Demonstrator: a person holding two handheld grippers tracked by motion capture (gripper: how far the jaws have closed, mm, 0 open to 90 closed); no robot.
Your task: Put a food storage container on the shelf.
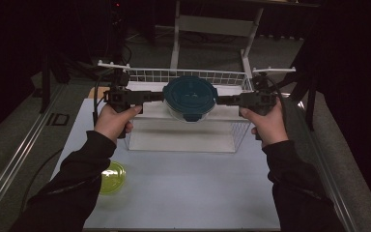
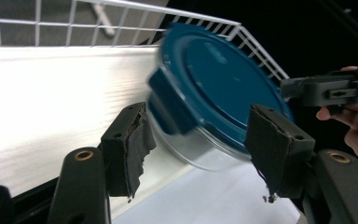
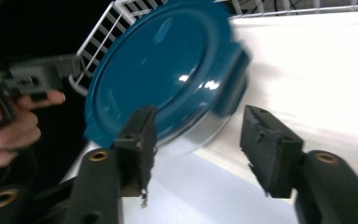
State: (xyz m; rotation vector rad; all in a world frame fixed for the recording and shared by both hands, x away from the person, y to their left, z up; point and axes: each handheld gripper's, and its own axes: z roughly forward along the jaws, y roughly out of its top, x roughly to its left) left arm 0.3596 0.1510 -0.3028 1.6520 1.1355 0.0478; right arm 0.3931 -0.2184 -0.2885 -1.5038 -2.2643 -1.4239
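Showing: a round container point(image 1: 190, 98) with a blue lid, inside the white wire basket point(image 1: 183, 76).
Left gripper point(image 1: 158, 96): jaws spread, just beside the container, not pressing it.
Right gripper point(image 1: 222, 100): jaws likewise spread, flanking the opposite side.
Foreground: yellow-green bowl point(image 1: 111, 177) on the table point(image 1: 188, 193).
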